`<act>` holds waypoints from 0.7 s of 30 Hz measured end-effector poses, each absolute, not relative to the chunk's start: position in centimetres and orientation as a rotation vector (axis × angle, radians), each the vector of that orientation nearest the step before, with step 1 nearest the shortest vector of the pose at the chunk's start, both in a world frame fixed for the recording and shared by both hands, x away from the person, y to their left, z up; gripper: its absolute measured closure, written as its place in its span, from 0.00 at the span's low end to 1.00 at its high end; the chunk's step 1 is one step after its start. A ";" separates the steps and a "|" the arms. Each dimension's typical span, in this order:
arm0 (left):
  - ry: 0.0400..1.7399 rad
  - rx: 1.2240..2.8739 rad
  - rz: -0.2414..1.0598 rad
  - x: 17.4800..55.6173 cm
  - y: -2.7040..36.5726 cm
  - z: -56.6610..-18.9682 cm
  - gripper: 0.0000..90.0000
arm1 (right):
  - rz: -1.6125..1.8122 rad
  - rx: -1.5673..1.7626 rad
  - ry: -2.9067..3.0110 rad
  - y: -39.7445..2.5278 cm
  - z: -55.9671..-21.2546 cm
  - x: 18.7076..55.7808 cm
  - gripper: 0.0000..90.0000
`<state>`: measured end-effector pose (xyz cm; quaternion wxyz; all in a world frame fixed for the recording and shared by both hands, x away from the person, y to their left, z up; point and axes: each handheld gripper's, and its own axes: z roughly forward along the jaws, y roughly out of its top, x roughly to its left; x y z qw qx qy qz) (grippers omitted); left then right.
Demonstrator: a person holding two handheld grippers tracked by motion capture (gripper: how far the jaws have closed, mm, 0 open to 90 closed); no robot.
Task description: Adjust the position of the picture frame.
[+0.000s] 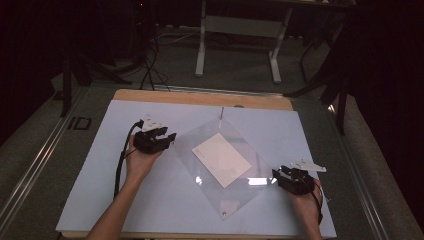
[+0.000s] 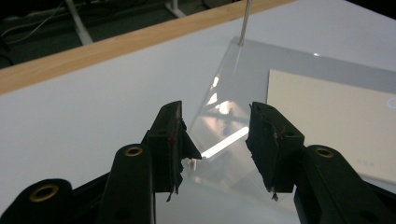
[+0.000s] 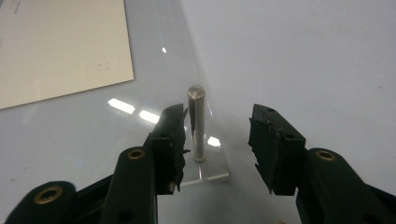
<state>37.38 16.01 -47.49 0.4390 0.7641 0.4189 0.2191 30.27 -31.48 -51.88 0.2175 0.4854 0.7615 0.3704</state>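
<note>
A clear acrylic sheet (image 1: 220, 192) lies on the white board, turned like a diamond, with a cream paper card (image 1: 221, 159) on its middle. Thin metal pins stand at its far corner (image 1: 221, 112) and near corner (image 1: 224, 214). My left gripper (image 1: 167, 134) is at the sheet's left corner, open; in the left gripper view (image 2: 217, 140) the clear corner (image 2: 219, 154) lies between the jaws. My right gripper (image 1: 276, 175) is at the right corner, open. In the right gripper view (image 3: 217, 135) an upright metal pin (image 3: 196, 123) stands between the jaws, close to the left one.
The white board (image 1: 100, 165) covers a wooden table whose far edge (image 1: 200, 97) shows. Beyond it stand a white desk frame (image 1: 240, 30) and cables (image 1: 150, 65) on a grey floor. Bare board lies to the left and front of the sheet.
</note>
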 end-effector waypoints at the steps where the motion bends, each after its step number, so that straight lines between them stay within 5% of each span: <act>1: 1.038 1.899 0.529 37.9 15.7 -47.6 0.61 | 1.028 1.348 2.110 -31.4 -51.9 30.3 0.63; 21: 0.974 1.965 0.523 43.8 9.3 -48.4 0.60 | 1.061 1.299 2.094 -31.0 -52.3 30.4 0.76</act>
